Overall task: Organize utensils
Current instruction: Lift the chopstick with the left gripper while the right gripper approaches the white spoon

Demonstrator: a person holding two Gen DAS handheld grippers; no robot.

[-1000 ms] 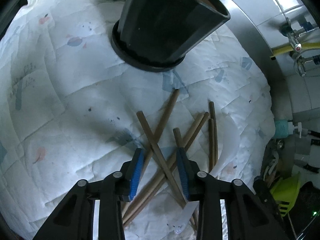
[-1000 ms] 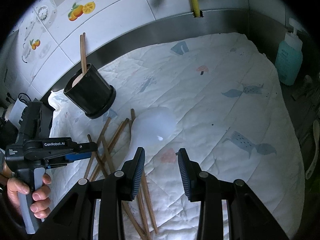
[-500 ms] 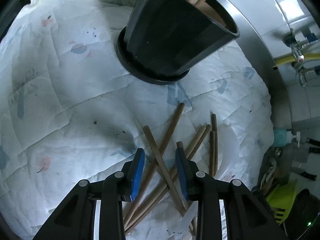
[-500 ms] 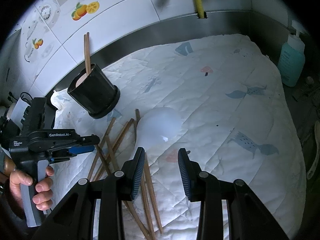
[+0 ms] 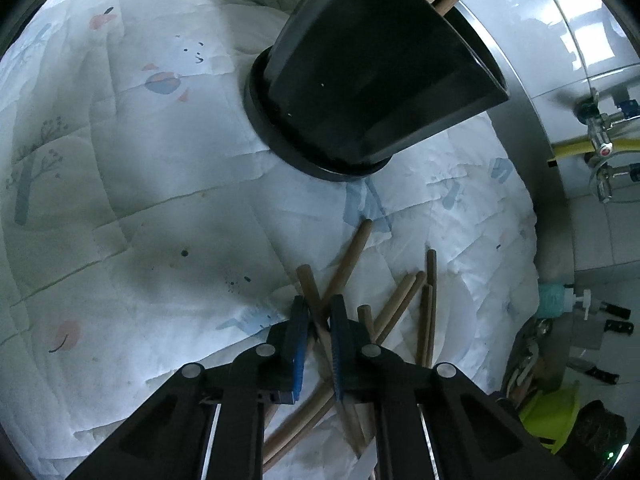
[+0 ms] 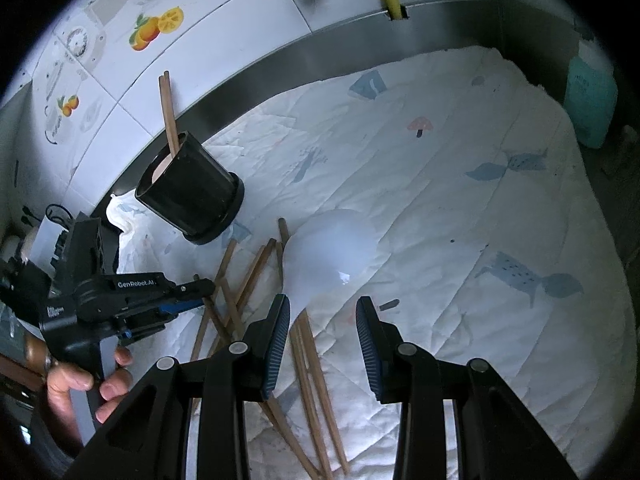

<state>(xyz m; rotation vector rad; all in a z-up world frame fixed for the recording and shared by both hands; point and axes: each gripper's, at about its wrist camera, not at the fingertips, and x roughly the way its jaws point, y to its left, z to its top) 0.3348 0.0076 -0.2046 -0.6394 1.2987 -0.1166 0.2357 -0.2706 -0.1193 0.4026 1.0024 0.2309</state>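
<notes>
Several wooden chopsticks (image 5: 400, 296) lie crossed on a white quilted cloth (image 5: 140, 200). My left gripper (image 5: 318, 308) is shut on one chopstick (image 5: 306, 280), whose end sticks out past the blue pads. A black utensil holder (image 5: 372, 80) stands just beyond, with two chopsticks (image 6: 168, 112) upright in it. In the right wrist view the left gripper (image 6: 206, 286) reaches into the pile (image 6: 248, 276) from the left. My right gripper (image 6: 322, 312) hovers open above the cloth, with a translucent white spoon (image 6: 332, 252) just ahead of its fingers and nothing between them.
A steel rim and tiled wall (image 6: 240, 28) run behind the holder. A teal soap bottle (image 6: 590, 96) stands at the far right. A hand (image 6: 108, 388) grips the left tool's handle. Taps and a yellow hose (image 5: 576, 148) sit at the right.
The left gripper's jaws have closed from a wide gap onto one chopstick, and it has edged forward toward the holder. The right gripper has stayed where it was, still open.
</notes>
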